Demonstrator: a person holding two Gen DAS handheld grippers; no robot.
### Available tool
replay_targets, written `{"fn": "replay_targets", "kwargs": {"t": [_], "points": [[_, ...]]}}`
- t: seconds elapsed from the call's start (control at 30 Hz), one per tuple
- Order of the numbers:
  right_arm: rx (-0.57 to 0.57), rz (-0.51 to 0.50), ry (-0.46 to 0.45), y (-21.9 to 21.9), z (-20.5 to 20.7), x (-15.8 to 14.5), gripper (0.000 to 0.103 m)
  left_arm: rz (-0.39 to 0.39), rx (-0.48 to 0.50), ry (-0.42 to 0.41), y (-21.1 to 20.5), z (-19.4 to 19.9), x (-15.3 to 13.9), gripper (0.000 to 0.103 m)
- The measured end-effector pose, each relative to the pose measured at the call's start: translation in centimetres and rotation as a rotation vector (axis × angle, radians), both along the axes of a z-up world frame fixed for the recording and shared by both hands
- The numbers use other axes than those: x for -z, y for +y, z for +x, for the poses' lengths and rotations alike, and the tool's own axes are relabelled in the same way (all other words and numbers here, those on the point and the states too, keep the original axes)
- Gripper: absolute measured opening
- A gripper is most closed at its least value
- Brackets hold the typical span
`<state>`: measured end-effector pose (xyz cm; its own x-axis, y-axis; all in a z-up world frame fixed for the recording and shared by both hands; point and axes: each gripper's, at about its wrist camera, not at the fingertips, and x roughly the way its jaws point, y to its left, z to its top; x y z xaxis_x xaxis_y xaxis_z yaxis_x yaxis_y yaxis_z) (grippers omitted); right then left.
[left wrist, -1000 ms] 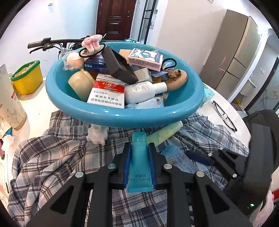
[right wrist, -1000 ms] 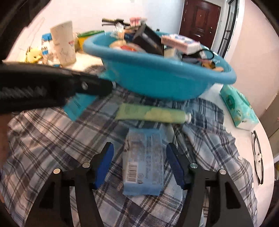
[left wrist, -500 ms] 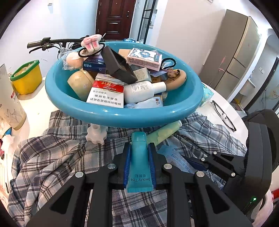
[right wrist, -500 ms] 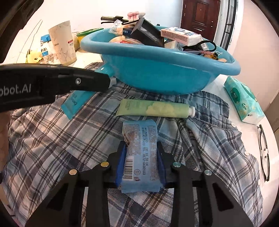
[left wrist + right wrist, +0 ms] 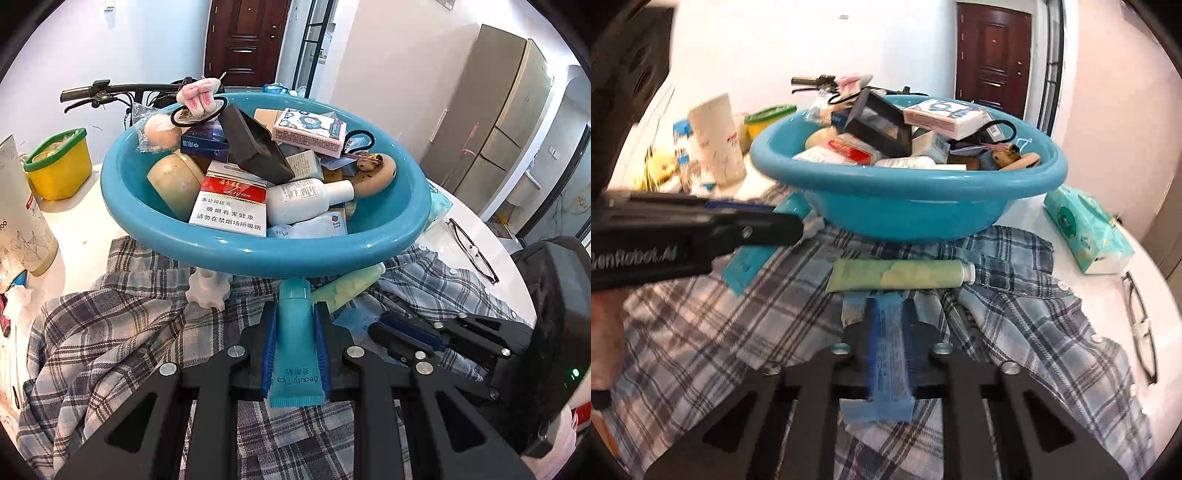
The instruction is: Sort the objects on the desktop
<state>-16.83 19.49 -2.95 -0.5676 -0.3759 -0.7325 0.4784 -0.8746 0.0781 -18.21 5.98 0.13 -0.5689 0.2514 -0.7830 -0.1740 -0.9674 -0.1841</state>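
A blue basin [image 5: 258, 254] piled with boxes, bottles and hair ties stands on a plaid shirt [image 5: 110, 332]. My left gripper [image 5: 294, 343] is shut on a teal Beauty Tips tube [image 5: 294, 354], held just below the basin's near rim. My right gripper [image 5: 891, 343] is shut on a blue tissue packet [image 5: 886, 354], squeezed narrow and lifted off the shirt; it also shows in the left wrist view [image 5: 406, 332]. A green tube [image 5: 897, 275] lies on the shirt in front of the basin [image 5: 908, 214].
A white paper cup [image 5: 718, 136] and a yellow tub [image 5: 59, 166] stand left of the basin. A green tissue pack [image 5: 1086, 229] and glasses [image 5: 1141, 325] lie on the right of the white table. A white knob [image 5: 207, 291] sits under the rim.
My right gripper closed around the blue tissue packet, squeezed it narrow and lifted it. My left gripper kept its hold on the teal tube and barely moved.
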Motion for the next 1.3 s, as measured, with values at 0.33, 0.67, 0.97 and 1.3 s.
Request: {"fn": "replay_targets", "kwargs": {"t": [0.33, 0.67, 0.97, 1.3], "points": [[-0.057, 0.029, -0.068, -0.7, -0.3, 1.2, 0.007, 0.003, 0.003, 0.0, -0.1, 0.0, -0.4, 0.021], [-0.106, -0.015, 0.034, -1.2, 1.0, -0.1, 0.007, 0.006, 0.004, 0.002, -0.1, 0.0, -0.7, 0.021], [-0.111, -0.001, -0.076, -1.6, 0.3, 1.2, 0.007, 0.005, 0.006, 0.005, -0.2, -0.1, -0.8, 0.021], [-0.114, 0.033, -0.08, -2.0, 0.5, 1.3, 0.006, 0.008, 0.005, 0.003, -0.2, -0.1, -0.8, 0.021]]}}
